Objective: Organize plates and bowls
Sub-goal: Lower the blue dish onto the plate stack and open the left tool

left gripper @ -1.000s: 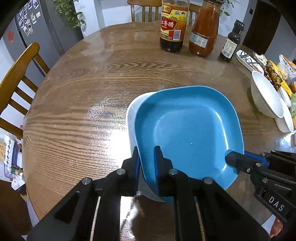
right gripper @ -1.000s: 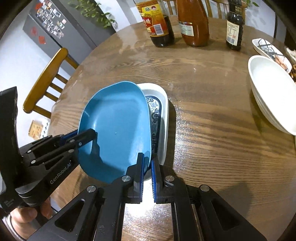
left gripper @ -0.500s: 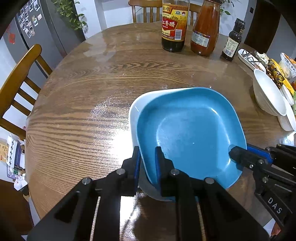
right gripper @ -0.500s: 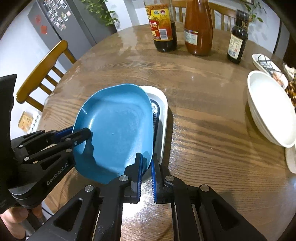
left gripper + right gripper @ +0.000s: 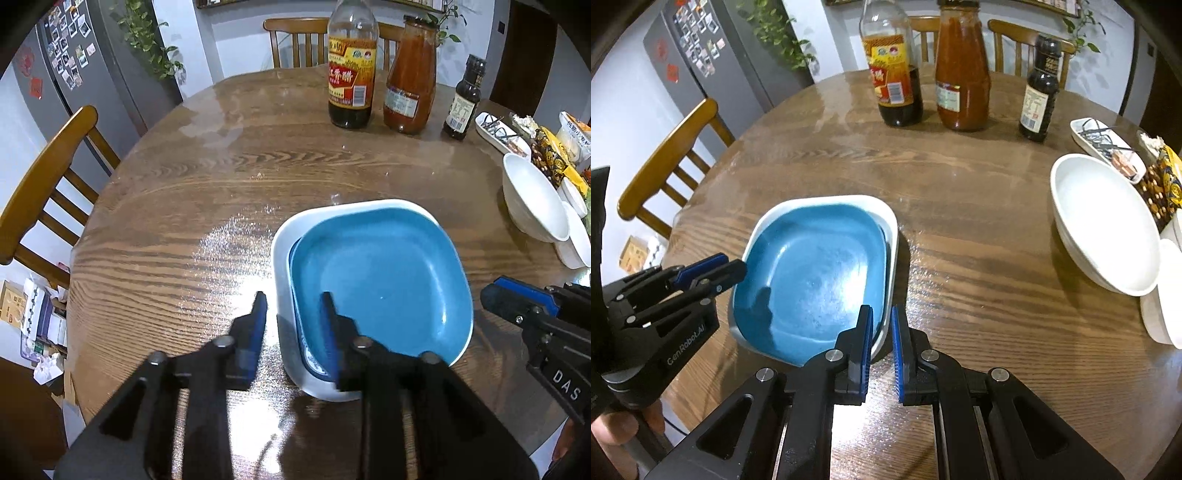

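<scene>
Left wrist view: the left hand-held gripper (image 5: 293,314) is released, its fingers spread to either side of the near-left rim of the stacked dishes; the blue plate (image 5: 380,284) sits nested inside the white dish (image 5: 282,258), both resting on the wooden bench (image 5: 166,229); the right hand-held gripper (image 5: 495,295) shows at the right edge, just beside the plate; three bottles (image 5: 351,74) stand at the far side; a white bowl (image 5: 532,203) lies well apart to the right.

Right wrist view: the right hand-held gripper (image 5: 881,325) is slightly parted, its fingers straddling the near-right rim of the white dish (image 5: 892,236) without visibly pinching it; the blue plate (image 5: 812,273) lies within that dish; the left hand-held gripper (image 5: 733,267) sits at the plate's left edge; the white bowl (image 5: 1108,229) rests to the right.
</scene>
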### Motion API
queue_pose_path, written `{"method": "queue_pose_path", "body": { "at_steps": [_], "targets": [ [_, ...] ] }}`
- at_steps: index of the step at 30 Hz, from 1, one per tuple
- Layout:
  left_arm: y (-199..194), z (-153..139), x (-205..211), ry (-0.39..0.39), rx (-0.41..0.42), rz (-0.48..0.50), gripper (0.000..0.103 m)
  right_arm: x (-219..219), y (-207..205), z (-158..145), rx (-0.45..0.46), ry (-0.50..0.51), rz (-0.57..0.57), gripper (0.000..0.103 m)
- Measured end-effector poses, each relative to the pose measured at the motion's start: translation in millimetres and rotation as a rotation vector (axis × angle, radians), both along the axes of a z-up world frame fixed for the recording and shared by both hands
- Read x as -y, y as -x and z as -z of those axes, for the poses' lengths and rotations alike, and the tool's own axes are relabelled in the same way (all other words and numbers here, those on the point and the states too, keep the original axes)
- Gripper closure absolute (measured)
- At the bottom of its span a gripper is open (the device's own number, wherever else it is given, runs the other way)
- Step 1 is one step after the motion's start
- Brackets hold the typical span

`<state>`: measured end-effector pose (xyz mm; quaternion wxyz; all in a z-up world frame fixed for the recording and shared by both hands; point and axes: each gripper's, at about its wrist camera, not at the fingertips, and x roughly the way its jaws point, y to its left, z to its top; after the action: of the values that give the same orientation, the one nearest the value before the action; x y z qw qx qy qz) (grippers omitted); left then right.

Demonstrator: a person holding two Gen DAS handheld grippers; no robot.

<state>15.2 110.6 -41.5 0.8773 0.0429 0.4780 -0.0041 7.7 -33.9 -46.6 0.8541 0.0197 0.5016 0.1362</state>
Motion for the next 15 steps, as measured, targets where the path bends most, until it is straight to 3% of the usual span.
{"method": "queue_pose_path", "body": {
  "at_steps": [2, 4, 9, 11, 15],
  "targets": [
    [1.2, -3.4, 2.0, -0.003, 0.013, 0.002, 0.057, 3.4, 1.3, -3.8, 0.01, -0.005, 0.008, 0.09],
    [2.7, -7.1, 5.5, -0.016, 0.027, 0.005, 0.055, 6.8, 2.7, -7.1, 0.018, -0.014, 0.017, 0.085],
    [6.8, -15.9, 12.1, -0.027, 0.065, 0.01, 0.033, 18.3, 7.7, -13.3, 0.045, -0.037, 0.041, 0.054],
    [8.2, -19.4, 14.0, -0.024, 0.079, 0.012, 0.025, 23.4, 11.0, -16.3, 0.06, -0.048, 0.054, 0.049],
    [9.3, -24.9, 20.6, -0.024, 0.098, 0.018, 0.018, 38.2, 16.8, -20.5, 0.079, -0.064, 0.081, 0.042]
  ]
}}
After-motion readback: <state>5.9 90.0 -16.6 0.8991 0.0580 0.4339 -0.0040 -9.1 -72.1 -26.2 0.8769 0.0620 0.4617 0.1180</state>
